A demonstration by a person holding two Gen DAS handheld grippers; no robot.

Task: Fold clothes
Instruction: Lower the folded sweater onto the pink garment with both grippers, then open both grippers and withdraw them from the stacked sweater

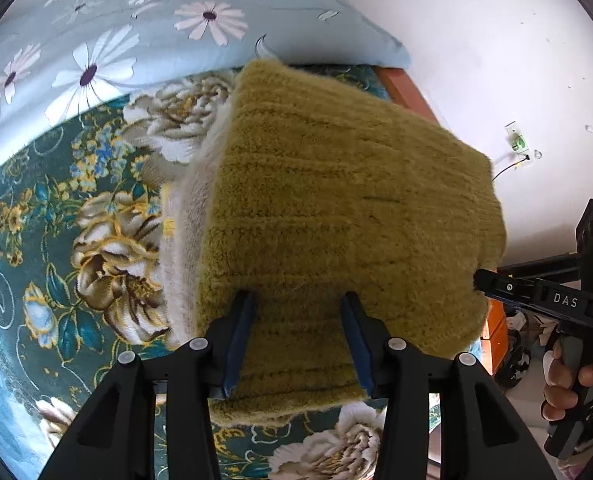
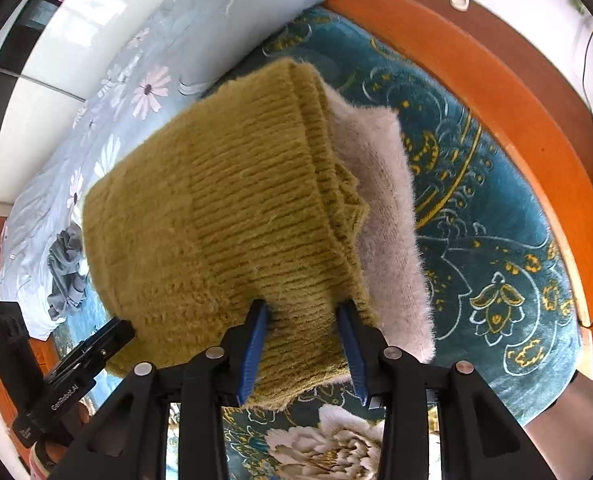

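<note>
Folded olive-green ribbed knit sweater [image 1: 336,208] lay on a pale pink fuzzy garment [image 2: 388,208] atop a teal floral bedspread [image 1: 56,240]. The left gripper [image 1: 298,300] and right gripper [image 2: 302,308] each stood partly open, blue pads astride the sweater's near edge, one at each end; whether the pads pressed the knit could not be told.

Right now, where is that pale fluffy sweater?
The pale sweater lies on the teal floral blanket, under the olive sweater, sticking out on its right in the right wrist view.
</note>
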